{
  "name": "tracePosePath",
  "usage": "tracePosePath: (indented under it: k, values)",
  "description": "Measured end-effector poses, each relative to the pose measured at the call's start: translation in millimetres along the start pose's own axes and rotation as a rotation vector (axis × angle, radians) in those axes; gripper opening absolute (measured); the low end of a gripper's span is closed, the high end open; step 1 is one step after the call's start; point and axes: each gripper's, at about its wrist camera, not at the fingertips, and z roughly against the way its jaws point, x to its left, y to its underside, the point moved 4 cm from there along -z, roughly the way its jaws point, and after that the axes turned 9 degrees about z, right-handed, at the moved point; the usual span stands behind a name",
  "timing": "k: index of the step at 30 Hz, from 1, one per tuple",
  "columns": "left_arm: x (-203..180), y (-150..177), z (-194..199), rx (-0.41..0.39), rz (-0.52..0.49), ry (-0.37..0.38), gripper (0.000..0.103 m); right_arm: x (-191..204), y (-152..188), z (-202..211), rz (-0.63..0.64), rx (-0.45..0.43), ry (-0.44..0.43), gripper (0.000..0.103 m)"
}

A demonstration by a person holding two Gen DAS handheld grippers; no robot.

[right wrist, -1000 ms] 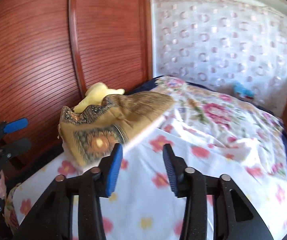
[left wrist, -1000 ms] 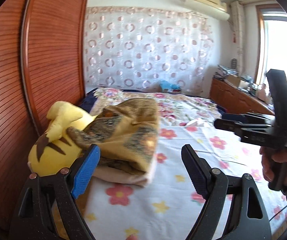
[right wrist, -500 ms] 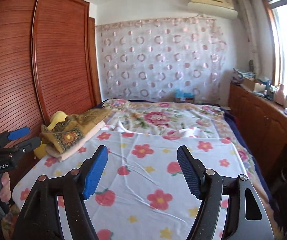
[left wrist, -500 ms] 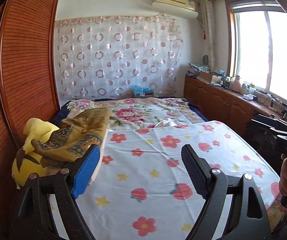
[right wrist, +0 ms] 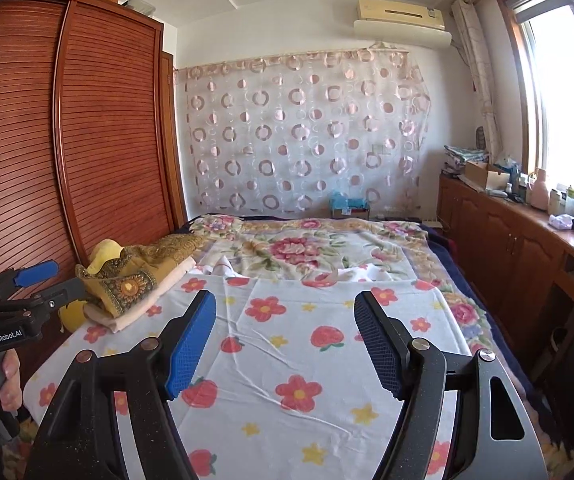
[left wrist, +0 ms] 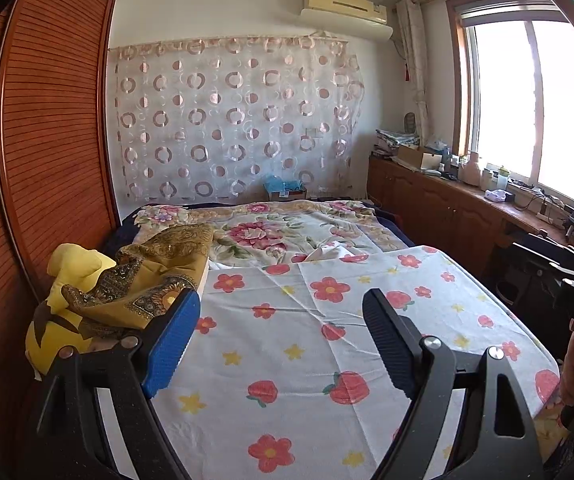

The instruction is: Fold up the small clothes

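Left gripper (left wrist: 281, 344) and right gripper (right wrist: 285, 344) jaws apart, empty, over bed (right wrist: 307, 360); folded clothes (right wrist: 139, 284) at its left edge.

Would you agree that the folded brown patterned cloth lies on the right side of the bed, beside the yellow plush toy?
Not quite: the folded brown patterned cloth lies on the bed's left side, by the wardrobe, beside the yellow plush toy, as the right wrist view shows.

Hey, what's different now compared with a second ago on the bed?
Both tongs have pulled back from the folded brown clothes, which now sit smaller at the left of each view. The right tongs have just been opening, nothing between them. The left tongs stayed open and empty. The clothes pile, yellow plush toy and flowered sheet lie as before.
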Motion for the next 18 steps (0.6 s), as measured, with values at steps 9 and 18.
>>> tracePosePath:
  k: [9,18]
  values:
    - [0,-2,0,-0.002,0.002,-0.001,0.084,-15,-6,-5,-0.014,0.008,0.000,0.073]
    - [-1,-4,1,-0.007,0.005,-0.003,0.084,-20,-6,-3,-0.022,0.004,0.002,0.073]
